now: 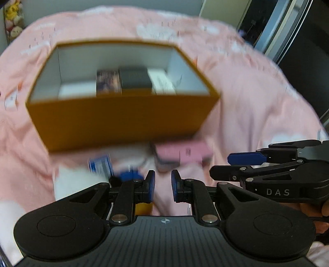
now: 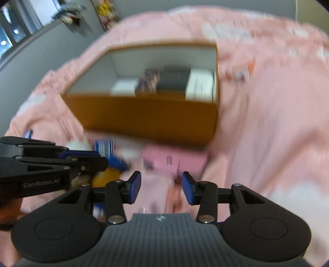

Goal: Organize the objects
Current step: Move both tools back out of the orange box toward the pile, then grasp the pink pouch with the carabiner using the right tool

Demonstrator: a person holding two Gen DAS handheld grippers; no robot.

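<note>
The orange box (image 1: 123,121) is sitting mid-frame; left gripper (image 1: 162,185) and right gripper (image 2: 161,188) are hovering unclenched, empty; blur risks mis-grabbing the pink case (image 1: 183,153).

Home bedroom, pink printed bedspread (image 1: 257,92), plush toys (image 1: 12,19) by grey wall, dark window (image 2: 12,35)

A pink printed bedspread (image 1: 257,92) meets a grey wall (image 2: 67,41) and dark window (image 2: 12,35).

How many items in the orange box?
4, in a row on the box floor: white item at left, patterned one, black one, white one at right. Near wall may hide more.
</note>
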